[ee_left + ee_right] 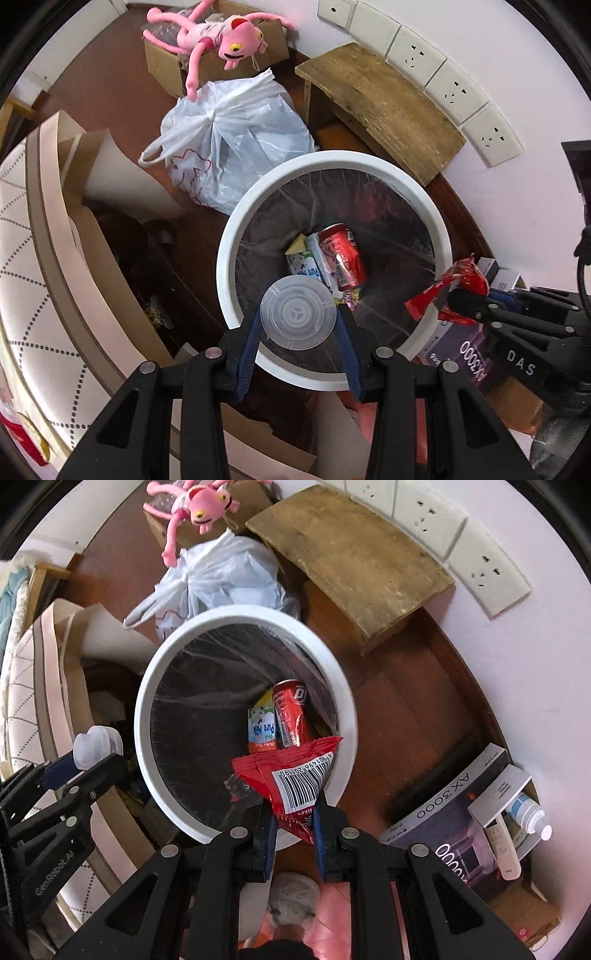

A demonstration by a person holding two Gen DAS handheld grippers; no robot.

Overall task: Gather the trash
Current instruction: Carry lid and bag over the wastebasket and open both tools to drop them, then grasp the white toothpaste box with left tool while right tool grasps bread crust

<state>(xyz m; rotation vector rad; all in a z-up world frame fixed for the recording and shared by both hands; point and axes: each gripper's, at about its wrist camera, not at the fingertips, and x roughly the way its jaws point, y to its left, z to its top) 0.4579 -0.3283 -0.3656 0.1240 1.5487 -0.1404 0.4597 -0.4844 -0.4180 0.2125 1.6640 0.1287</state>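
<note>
A white round trash bin (236,221) with a dark liner stands on the floor; it also shows in the right wrist view (347,716). Inside lie a red soda can (341,254) and a milk carton (304,264). My left gripper (298,321) is shut on a clear plastic lid (298,314), held over the bin's near edge. In the right wrist view this left gripper (98,753) shows at the left with the lid (96,746). My right gripper (293,819) is shut on a red snack wrapper (295,779) above the bin's rim. The wrapper (450,291) also shows at the right of the left wrist view.
A tied white plastic bag (236,140) sits behind the bin. A pink plush toy (218,33) lies on a cardboard box (162,62). A wooden stool (384,103) stands by the wall sockets (454,92). A purple AX3000 box (454,819) lies right. A padded bed edge (48,236) is left.
</note>
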